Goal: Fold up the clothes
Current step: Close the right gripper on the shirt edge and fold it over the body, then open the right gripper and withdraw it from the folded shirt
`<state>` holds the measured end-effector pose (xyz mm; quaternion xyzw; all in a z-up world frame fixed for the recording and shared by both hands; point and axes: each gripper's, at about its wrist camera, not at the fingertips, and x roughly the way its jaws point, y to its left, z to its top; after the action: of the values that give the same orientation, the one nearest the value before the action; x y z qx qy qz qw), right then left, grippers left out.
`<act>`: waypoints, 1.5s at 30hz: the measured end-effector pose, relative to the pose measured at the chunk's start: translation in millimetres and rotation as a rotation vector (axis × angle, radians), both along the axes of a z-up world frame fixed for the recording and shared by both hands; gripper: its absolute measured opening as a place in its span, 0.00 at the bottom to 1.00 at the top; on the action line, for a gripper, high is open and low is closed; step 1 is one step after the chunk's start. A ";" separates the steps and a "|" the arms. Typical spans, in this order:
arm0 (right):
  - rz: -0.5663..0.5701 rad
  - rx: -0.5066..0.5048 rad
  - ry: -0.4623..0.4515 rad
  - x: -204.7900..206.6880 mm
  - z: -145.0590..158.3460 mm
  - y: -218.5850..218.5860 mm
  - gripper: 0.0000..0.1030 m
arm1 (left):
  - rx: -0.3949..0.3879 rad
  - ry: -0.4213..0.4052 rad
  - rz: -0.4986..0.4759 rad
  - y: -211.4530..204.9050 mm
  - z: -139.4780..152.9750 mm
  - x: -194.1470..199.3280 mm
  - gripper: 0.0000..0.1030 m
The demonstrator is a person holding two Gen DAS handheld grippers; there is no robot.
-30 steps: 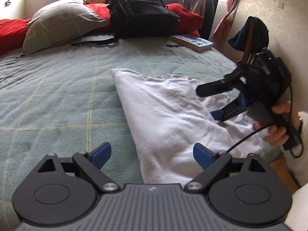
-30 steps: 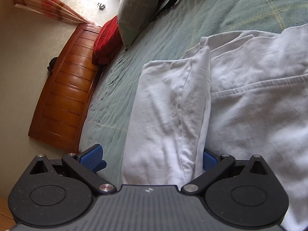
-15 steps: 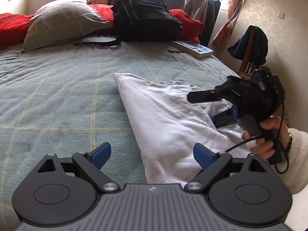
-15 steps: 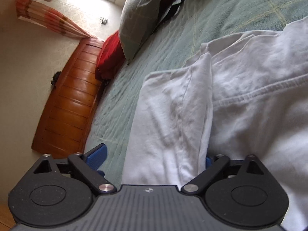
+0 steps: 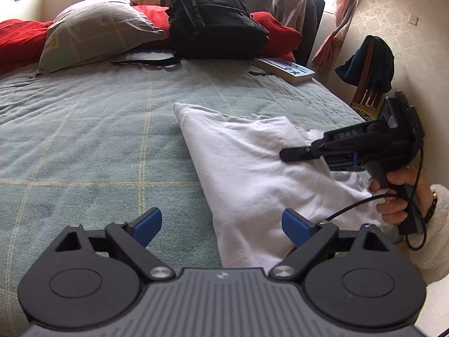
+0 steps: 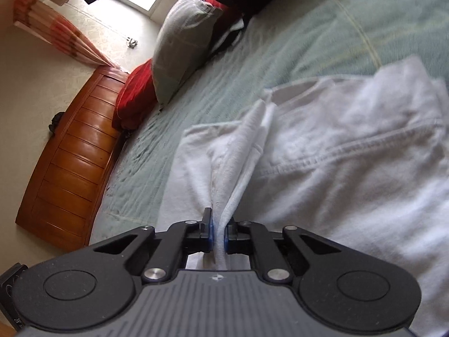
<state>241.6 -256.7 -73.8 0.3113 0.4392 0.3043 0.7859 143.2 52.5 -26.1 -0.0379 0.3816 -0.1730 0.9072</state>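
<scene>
A white garment [image 5: 252,163] lies partly folded on the green checked bedspread [image 5: 92,140]. My left gripper [image 5: 221,224] hovers open over the garment's near end, its blue pads [image 5: 294,224] wide apart and holding nothing. My right gripper [image 6: 218,234] is shut on a pinched fold of the white garment [image 6: 336,174], the cloth rising in a ridge between its blue pads. In the left wrist view the right gripper [image 5: 297,154] reaches in from the right edge of the bed, held by a hand [image 5: 393,196] in a white fleecy sleeve.
A black backpack [image 5: 216,22], a grey pillow [image 5: 95,39], red cushions [image 5: 280,33] and a book [image 5: 289,70] sit at the head of the bed. A chair draped with dark clothing [image 5: 367,64] stands by the right wall. A wooden footboard [image 6: 73,174] shows on the left.
My right gripper has closed from open onto a fold of the white garment and lifted slightly. The left gripper stayed open, shifting only a little.
</scene>
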 end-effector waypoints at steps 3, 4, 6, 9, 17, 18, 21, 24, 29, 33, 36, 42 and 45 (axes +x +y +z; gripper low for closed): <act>-0.010 -0.032 -0.027 -3.9 13.5 -9.4 0.09 | 0.009 -0.003 -0.005 -3.9 1.5 -1.8 0.90; -0.015 -0.043 -0.033 -5.1 17.3 -12.9 0.09 | 0.012 -0.005 -0.006 -5.2 2.0 -2.4 0.90; -0.036 -0.067 -0.035 -7.4 21.6 -21.8 0.09 | 0.018 -0.007 -0.009 -7.8 3.0 -3.6 0.90; -0.071 -0.094 -0.036 -10.9 24.9 -37.6 0.09 | 0.026 -0.010 -0.015 -12.0 4.2 -5.4 0.90; -0.142 -0.120 -0.023 -22.8 20.0 -67.7 0.09 | 0.058 -0.012 -0.033 -24.8 6.6 -10.6 0.90; -0.147 -0.123 -0.022 -24.0 19.6 -70.8 0.09 | 0.061 -0.012 -0.034 -26.2 7.0 -11.2 0.90; -0.167 -0.122 -0.018 -27.9 18.7 -80.2 0.08 | 0.069 -0.014 -0.039 -29.9 8.2 -12.7 0.90; -0.185 -0.118 -0.016 -30.9 17.6 -87.8 0.08 | 0.078 -0.014 -0.049 -34.3 8.8 -13.4 0.90; -0.201 -0.108 -0.008 -32.2 11.6 -98.0 0.09 | 0.090 -0.009 -0.061 -40.3 8.0 -12.4 0.90; -0.212 -0.099 0.004 -28.0 1.9 -103.9 0.09 | 0.102 0.001 -0.073 -45.0 6.0 -11.3 0.90; -0.213 -0.090 0.004 -24.4 -2.9 -107.6 0.09 | 0.105 0.013 -0.090 -48.6 4.0 -10.1 0.90; -0.249 -0.196 -0.049 -37.6 10.6 -114.7 0.20 | 0.161 0.034 -0.130 -53.8 3.9 -1.3 0.90; -0.219 -0.241 -0.153 -61.0 34.0 -117.5 0.26 | 0.139 0.040 -0.160 -54.0 11.8 12.1 0.90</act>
<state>180.6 -374.2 -39.8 0.2368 0.3751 0.1850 0.8769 155.3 -1.5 -14.4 0.0521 0.4125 -0.2174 0.8831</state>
